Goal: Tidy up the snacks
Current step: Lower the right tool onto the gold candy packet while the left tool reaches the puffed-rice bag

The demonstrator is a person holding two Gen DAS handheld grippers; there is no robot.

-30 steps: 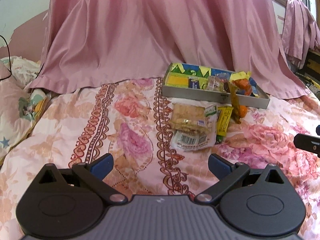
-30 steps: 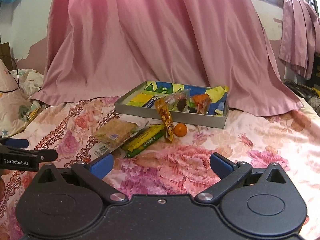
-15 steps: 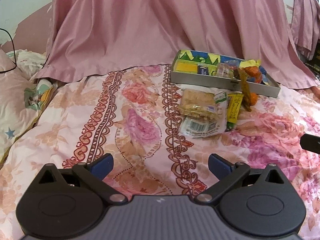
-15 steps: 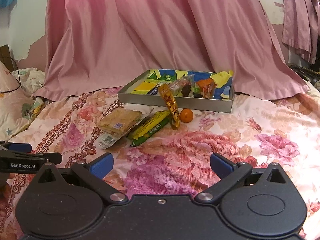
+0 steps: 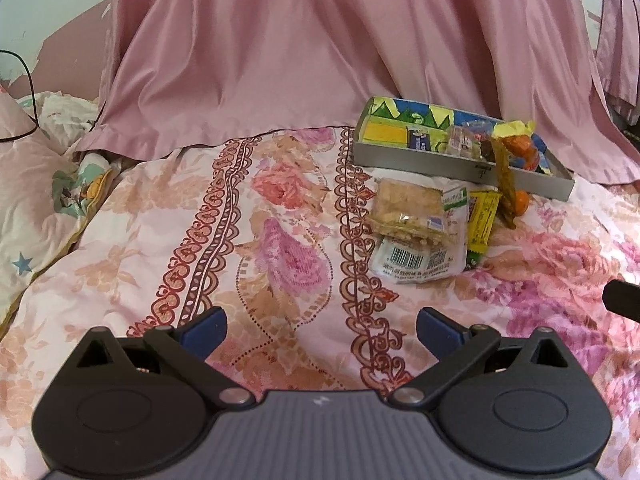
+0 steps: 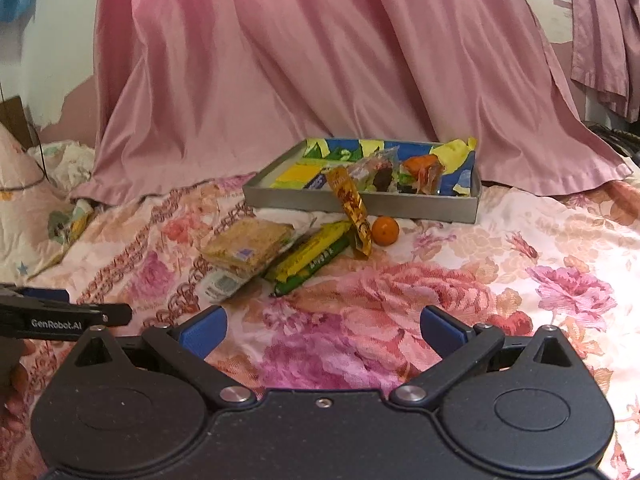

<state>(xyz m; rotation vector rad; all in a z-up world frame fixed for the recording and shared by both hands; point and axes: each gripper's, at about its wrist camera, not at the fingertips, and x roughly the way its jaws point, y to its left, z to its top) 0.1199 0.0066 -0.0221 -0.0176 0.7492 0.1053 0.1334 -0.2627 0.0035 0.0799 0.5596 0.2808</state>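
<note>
Left wrist view: my left gripper [image 5: 320, 326] stood spread and empty over the floral pink bedspread [image 5: 280, 248]; across the last second it had risen and drawn back, so the snacks sat farther off; the clear packet of tan crackers [image 5: 410, 210], the yellow-and-green wrapped bar [image 5: 482, 222] and the small round orange [image 5: 520, 202] lay outside the shallow grey cardboard tray [image 5: 420, 162].

Right wrist view: my right gripper [image 6: 324, 330] likewise gaped empty, also pulled back; the long gold foil sachet [image 6: 352, 210] leaned on the tray's front wall; nothing was gripped, so I judged sorting not yet begun.
</note>
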